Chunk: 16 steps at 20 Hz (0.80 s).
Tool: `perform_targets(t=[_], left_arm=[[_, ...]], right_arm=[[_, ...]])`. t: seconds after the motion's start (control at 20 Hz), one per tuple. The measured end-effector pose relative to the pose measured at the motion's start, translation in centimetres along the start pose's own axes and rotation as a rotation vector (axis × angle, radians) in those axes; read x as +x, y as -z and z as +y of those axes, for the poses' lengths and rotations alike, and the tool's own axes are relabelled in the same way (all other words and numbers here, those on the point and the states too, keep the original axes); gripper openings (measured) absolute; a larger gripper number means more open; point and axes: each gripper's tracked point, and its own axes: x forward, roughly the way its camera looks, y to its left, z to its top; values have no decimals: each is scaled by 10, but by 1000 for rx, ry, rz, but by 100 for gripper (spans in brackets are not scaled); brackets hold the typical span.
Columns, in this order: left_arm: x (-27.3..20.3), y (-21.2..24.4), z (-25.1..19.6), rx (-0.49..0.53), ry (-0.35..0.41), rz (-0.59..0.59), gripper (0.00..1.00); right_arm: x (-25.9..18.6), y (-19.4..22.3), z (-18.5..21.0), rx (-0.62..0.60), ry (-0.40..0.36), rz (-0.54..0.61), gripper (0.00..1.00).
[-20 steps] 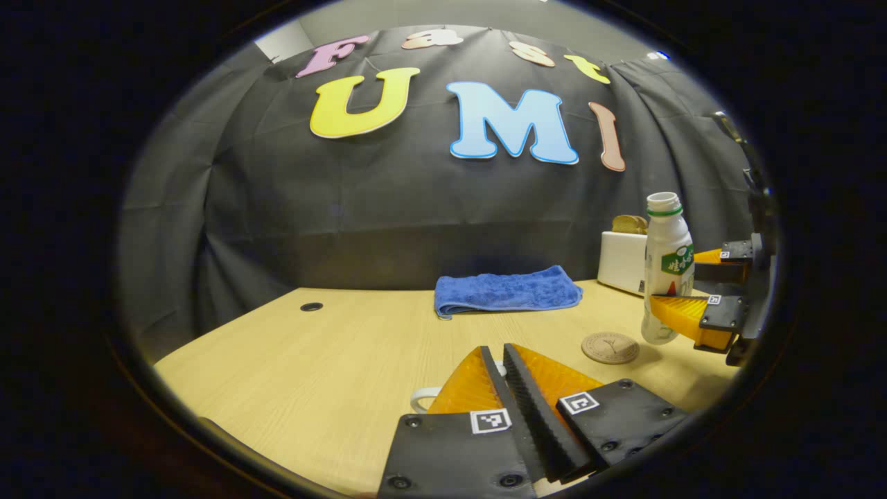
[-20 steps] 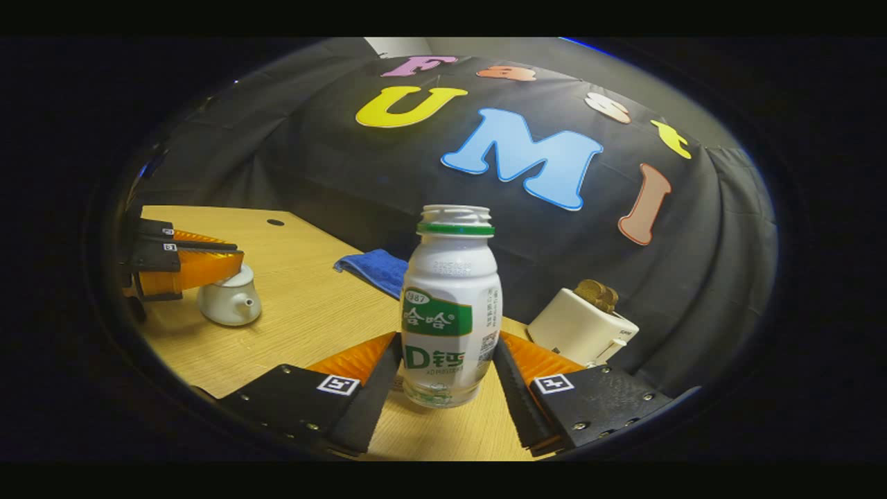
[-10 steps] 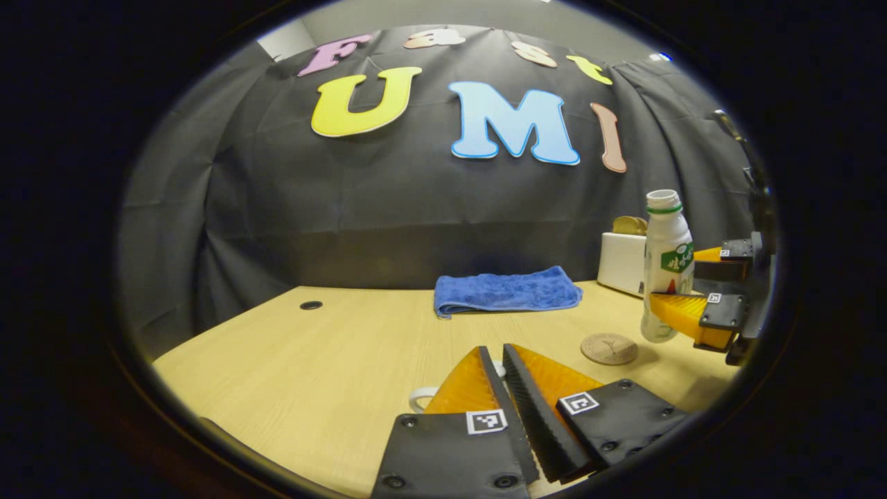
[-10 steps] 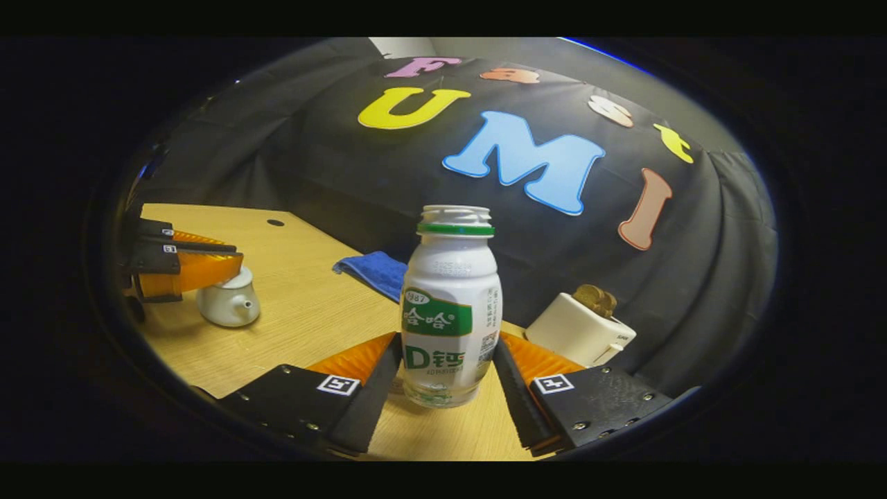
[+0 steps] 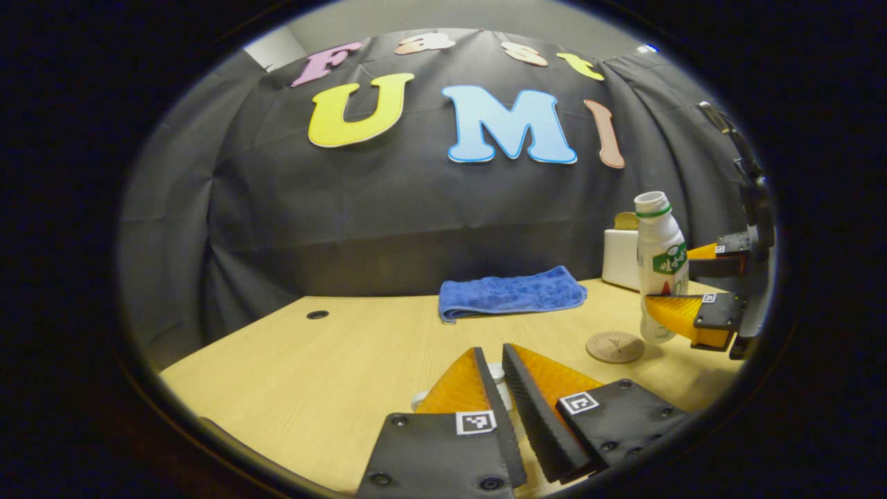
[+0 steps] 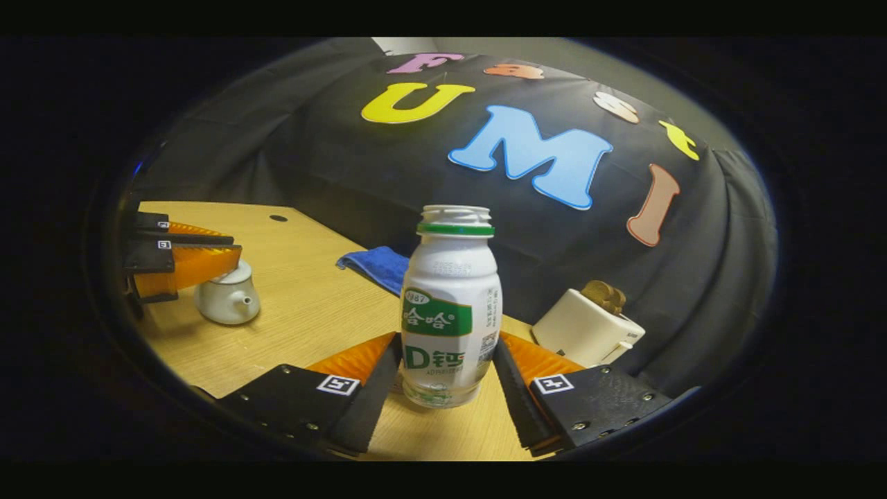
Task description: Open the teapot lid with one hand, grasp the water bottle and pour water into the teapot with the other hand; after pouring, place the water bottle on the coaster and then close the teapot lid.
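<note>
White water bottle (image 6: 450, 312) upright between right gripper (image 6: 447, 378) fingers, clamped | left gripper (image 5: 500, 374) pinching teapot lid (image 5: 495, 372) | coaster (image 5: 615, 346) beside bottle

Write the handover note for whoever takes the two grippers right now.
Left gripper: closed on the teapot lid's knob, lid barely raised off the teapot.
Right gripper: fingers pressed on the water bottle, upright, uncapped.
Coaster: bare, beside the bottle.
Done: both grasps.
Left: lift the lid clear, pour, set the bottle on the coaster, close the lid.
</note>
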Motion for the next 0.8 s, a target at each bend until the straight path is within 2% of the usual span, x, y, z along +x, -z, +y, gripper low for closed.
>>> perform_targets(t=[0.05,0.15,0.2,0.25,0.45,0.8], left_arm=[[-2,-3,2,1,-6,-8,20],[-3,-8,4,-3,-17,-25,20],[-4,-10,6,-10,-18,-32,10],[-6,-13,9,-17,-24,-40,20],[-13,-26,22,-52,-43,-77,20],[-16,-25,33,-78,-52,-73,20]], right_arm=[[3,0,1,14,-9,1,76],[9,-5,1,49,-25,-6,77],[12,-7,2,70,-34,-8,76],[15,-7,3,93,-43,-10,76],[24,-9,5,174,-73,-2,76],[39,-1,7,242,-73,14,76]])
